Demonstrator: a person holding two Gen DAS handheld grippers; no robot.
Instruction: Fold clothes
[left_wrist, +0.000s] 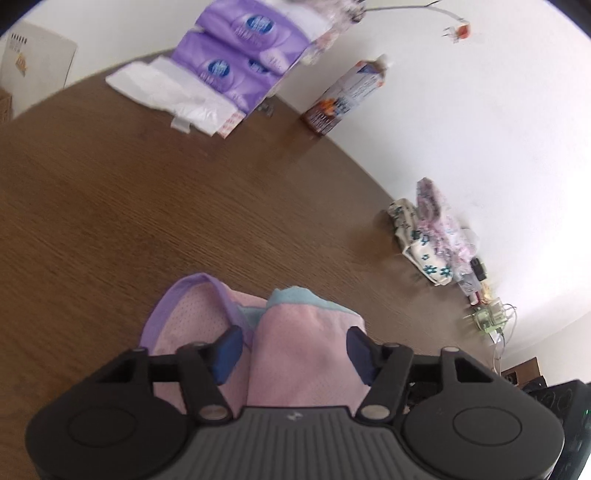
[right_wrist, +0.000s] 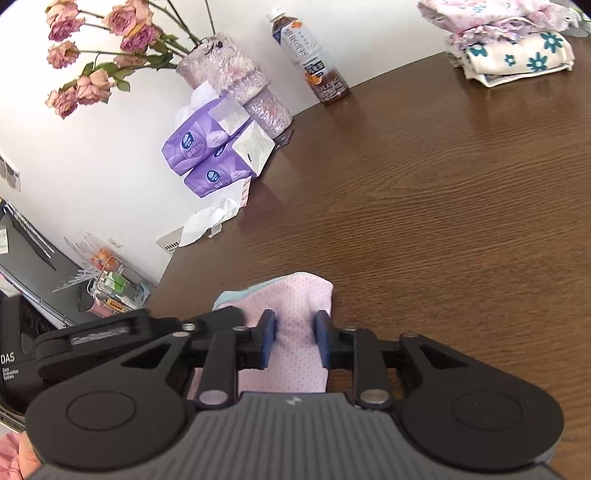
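A small pink dotted garment (left_wrist: 299, 332) with purple and light blue trim lies bunched on the brown wooden table (left_wrist: 147, 206). My left gripper (left_wrist: 293, 349) is open, its blue pads spread wide over the garment, one pad on each side of a pink fold. In the right wrist view the same pink garment (right_wrist: 295, 295) lies flat under my right gripper (right_wrist: 294, 339). Its blue pads stand a narrow gap apart, with cloth showing between them. A black linkage (right_wrist: 129, 336), apparently the other gripper, sits just to the left.
Purple tissue packs (right_wrist: 207, 155) and loose white tissue (right_wrist: 207, 221) sit by the wall, beside a wrapped vase of dried roses (right_wrist: 236, 85) and a tea bottle (right_wrist: 314, 62). A stack of folded floral clothes (right_wrist: 513, 48) rests at the far right. The table edge (right_wrist: 162, 273) runs near left.
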